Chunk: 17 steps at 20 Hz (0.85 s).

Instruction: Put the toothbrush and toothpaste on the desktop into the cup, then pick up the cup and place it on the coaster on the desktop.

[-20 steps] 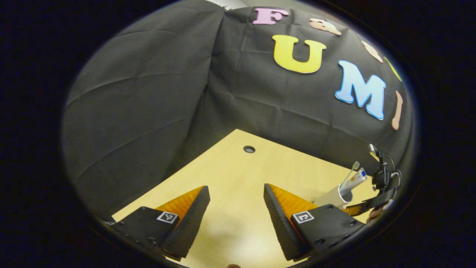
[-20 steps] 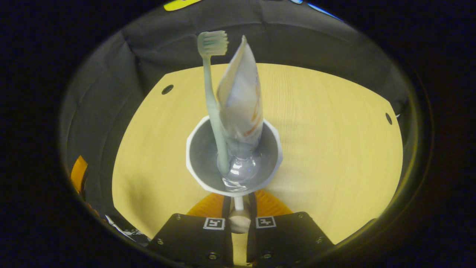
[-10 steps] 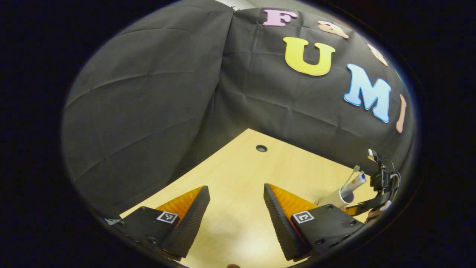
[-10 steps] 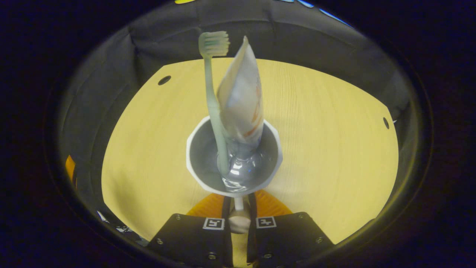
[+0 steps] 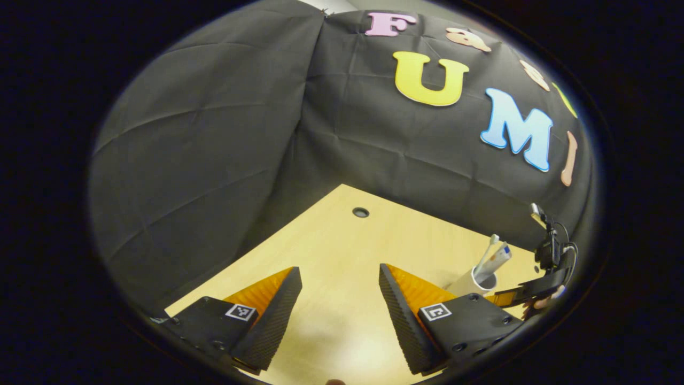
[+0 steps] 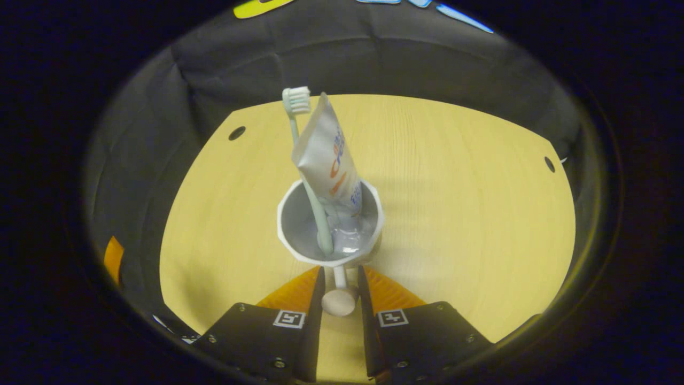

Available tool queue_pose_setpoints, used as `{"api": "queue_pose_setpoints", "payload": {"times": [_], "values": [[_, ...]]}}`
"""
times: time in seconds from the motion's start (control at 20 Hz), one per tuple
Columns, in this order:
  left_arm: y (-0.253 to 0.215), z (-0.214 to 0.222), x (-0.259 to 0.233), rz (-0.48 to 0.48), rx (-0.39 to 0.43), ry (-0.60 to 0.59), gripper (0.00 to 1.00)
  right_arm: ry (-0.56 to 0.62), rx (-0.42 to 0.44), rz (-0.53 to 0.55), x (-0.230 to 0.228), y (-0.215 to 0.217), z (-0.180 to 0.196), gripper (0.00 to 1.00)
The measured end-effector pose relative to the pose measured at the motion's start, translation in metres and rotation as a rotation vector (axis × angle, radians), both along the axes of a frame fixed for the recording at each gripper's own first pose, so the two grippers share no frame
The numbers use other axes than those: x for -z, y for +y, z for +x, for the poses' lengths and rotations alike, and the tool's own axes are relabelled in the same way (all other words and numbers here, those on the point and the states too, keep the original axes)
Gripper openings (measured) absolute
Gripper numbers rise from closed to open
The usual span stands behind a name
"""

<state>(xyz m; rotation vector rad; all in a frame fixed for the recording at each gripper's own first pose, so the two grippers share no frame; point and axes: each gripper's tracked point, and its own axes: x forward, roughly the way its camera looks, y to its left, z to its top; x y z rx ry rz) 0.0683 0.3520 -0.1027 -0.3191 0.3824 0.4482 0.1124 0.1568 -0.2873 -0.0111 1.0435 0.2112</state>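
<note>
A white faceted cup (image 6: 328,224) stands upright on the wooden desktop (image 6: 470,214). It holds a pale green toothbrush (image 6: 295,115), bristles up, and a white toothpaste tube (image 6: 323,155) that leans left. The cup's thin handle with a round wooden knob (image 6: 339,301) points back between the fingers of my right gripper (image 6: 340,271), which stand slightly apart from the handle, open. The cup's own body hides what lies under its base. In the left gripper view the cup (image 5: 473,280) is at the far right, with the right gripper (image 5: 526,293) behind it. My left gripper (image 5: 339,278) hangs open over bare desktop.
Black cloth walls close in the desk at the back and sides. The desktop has cable holes at the back left (image 6: 236,132) and at the right edge (image 6: 549,164). A hand (image 5: 545,303) holds the right gripper.
The right gripper's fingers have parted a little from the handle and drawn back, so the cup now looks smaller and farther off. The left gripper has only swayed slightly.
</note>
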Motion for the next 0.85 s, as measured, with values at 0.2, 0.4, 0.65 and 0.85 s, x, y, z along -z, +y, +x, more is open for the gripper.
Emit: {"api": "queue_pose_setpoints", "payload": {"times": [0.2, 0.4, 0.65, 0.85], "values": [[-0.037, 0.026, -0.002, 0.002, 0.082, -0.007, 0.96, -0.050, 0.028, 0.078, -0.034, -0.008, -0.006, 0.34], [-0.094, 0.059, -0.009, 0.003, 0.195, -0.025, 0.96, -0.110, 0.087, 0.105, -0.059, -0.040, -0.011, 0.34], [-0.176, 0.088, -0.035, 0.042, 0.353, -0.071, 0.96, -0.251, 0.193, 0.103, -0.104, -0.102, -0.021, 0.34], [-0.231, 0.097, -0.079, 0.078, 0.440, -0.154, 0.95, -0.441, 0.252, 0.125, -0.160, -0.138, -0.034, 0.36]]}}
